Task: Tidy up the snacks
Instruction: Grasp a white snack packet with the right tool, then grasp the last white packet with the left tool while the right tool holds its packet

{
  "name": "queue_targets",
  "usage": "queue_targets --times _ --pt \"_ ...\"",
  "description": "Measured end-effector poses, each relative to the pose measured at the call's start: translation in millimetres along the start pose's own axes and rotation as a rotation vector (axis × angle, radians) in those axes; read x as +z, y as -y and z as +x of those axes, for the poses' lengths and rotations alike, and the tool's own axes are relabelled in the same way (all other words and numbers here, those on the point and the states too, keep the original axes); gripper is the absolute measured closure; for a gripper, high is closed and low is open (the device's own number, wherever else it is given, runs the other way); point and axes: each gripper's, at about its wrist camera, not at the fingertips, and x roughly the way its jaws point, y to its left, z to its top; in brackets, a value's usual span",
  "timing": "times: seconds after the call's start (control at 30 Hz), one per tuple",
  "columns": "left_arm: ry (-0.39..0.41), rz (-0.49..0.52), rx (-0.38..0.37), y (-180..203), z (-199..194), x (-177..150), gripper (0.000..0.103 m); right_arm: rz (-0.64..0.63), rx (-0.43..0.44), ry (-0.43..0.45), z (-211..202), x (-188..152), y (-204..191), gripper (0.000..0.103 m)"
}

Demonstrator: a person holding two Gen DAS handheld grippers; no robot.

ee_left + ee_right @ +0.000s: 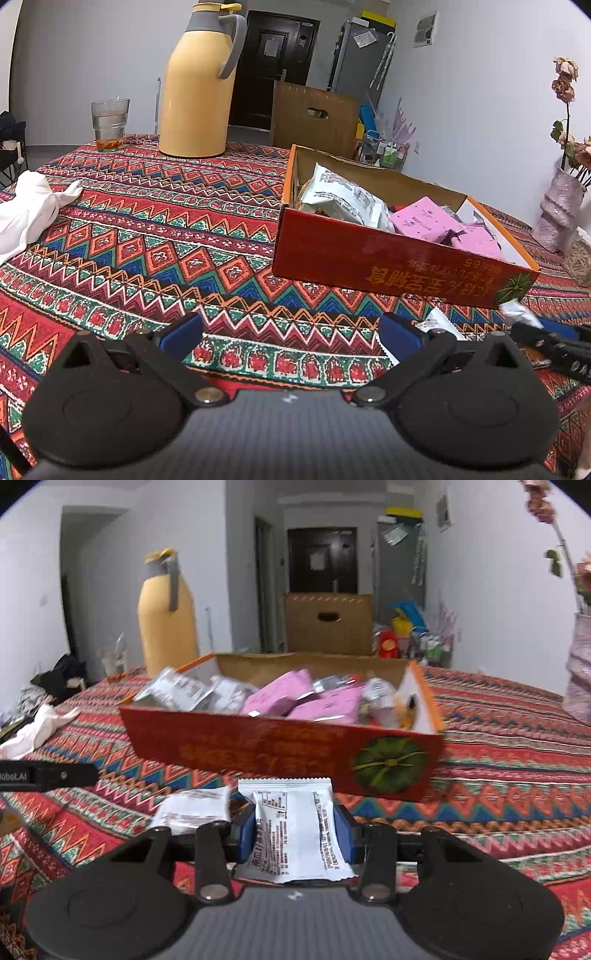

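The right gripper [297, 834] has its fingers clamped on a white snack packet [295, 830] just before the red box [280, 749]; the left gripper [291, 332] has its fingers wide and empty.

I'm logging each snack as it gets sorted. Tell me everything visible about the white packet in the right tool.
The white packet is a flat, crinkly pouch, plastic by its look, with serrated end seals and black print on the face shown. It lies lengthwise between the right tool's blue pads, which press both its sides. It sits just before the red box's near wall, with another white packet on the tablecloth to its left.
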Motion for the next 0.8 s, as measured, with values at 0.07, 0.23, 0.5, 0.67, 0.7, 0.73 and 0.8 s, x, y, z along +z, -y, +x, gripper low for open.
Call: queue_targets --times 0.07,0.23,0.5,0.67,0.7,0.73,0.8 --pt "-0.002 0.000 0.005 0 1 0 0.000 0.015 -0.022 0.015 -4 0 9 0.060" --pt "-0.012 -0.001 0.021 -1 3 -1 0.000 0.065 -0.077 0.051 -10 1 34 0.060" --pt "-0.031 0.018 0.040 3 8 -1 0.000 0.133 -0.095 0.104 -11 -7 48 0.060" --pt "-0.011 0.060 0.058 12 1 3 0.000 0.169 -0.086 0.136 -16 -10 55 0.060" --pt "-0.007 0.070 0.059 15 -1 4 0.000 0.177 -0.086 0.137 -15 -11 56 0.060" --pt "-0.008 0.078 0.058 17 -3 6 0.000 0.182 -0.088 0.135 -15 -11 57 0.060" --pt "-0.012 0.092 0.050 22 -4 7 0.000 0.188 -0.093 0.133 -14 -12 57 0.060"
